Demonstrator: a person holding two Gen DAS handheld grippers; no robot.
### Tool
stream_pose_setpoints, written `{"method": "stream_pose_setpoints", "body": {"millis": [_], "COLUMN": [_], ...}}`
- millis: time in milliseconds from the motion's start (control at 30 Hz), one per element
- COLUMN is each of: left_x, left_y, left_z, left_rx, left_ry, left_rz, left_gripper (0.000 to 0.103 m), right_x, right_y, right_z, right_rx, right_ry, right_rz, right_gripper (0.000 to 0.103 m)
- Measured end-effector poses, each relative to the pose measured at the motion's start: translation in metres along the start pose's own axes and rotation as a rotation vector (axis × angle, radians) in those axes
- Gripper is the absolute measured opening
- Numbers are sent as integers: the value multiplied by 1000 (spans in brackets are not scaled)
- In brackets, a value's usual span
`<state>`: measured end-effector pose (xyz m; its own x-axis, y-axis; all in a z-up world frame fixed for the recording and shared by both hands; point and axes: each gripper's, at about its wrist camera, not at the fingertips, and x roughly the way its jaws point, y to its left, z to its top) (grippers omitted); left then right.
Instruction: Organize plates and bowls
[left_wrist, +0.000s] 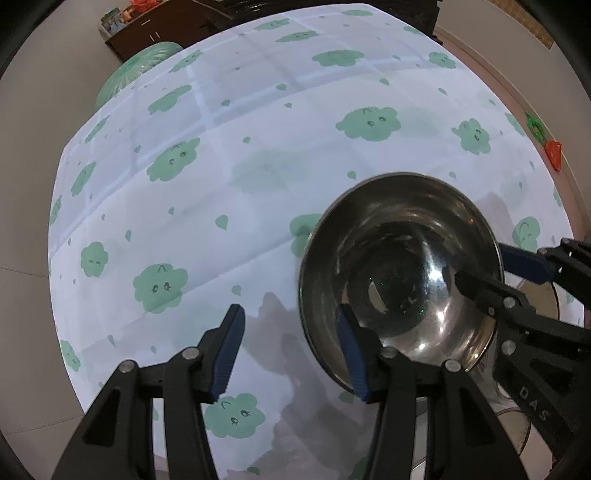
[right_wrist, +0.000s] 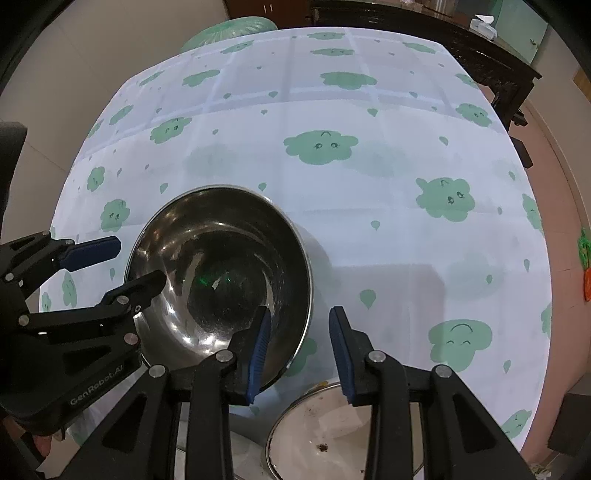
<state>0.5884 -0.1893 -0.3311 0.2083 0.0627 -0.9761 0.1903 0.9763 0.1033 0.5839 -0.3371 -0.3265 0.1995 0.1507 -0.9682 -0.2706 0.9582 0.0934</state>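
A shiny steel bowl (left_wrist: 399, 236) (right_wrist: 221, 229) stands near the table's front edge, its mouth up. My left gripper (left_wrist: 290, 314) (right_wrist: 140, 260) straddles the bowl's left rim, one finger inside and one outside. A clear gap shows beside the outer pad, so the jaws are open. My right gripper (right_wrist: 299, 314) (left_wrist: 480, 264) straddles the opposite rim the same way. Its pads stand close to the wall, with slivers of steel and cloth showing on either side. A white plate (right_wrist: 321, 435) with a dark rim and a few specks lies just below the bowl.
A white tablecloth (left_wrist: 258, 147) with green cloud prints covers the table. A green round seat (left_wrist: 140, 66) and dark wooden furniture (right_wrist: 480, 55) stand beyond the far edge. Another steel surface (left_wrist: 489, 363) shows under the bowl's near side.
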Motion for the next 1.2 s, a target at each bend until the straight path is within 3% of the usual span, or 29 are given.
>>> {"method": "stream_pose_setpoints", "body": {"millis": [67,200,300,1200], "left_x": [1,4,4,-27], "left_y": [-1,-5,-10,2], "left_z": [1,2,2,-8], "left_rx": [1,12,25,23], "left_ry": [-1,12,14,-19], "left_rz": [1,-26,-19,-15], "left_gripper": [44,14,8,6], "right_x": [2,5,5,-23], "right_y": [1,2,3,15], "right_z": [0,-1,0,-3], "right_rx": [-2,-7,-9,-19], "right_ry": [5,9,8,-25], "right_rz": [0,-2,-3,2], "right_gripper": [27,18,17,15]}}
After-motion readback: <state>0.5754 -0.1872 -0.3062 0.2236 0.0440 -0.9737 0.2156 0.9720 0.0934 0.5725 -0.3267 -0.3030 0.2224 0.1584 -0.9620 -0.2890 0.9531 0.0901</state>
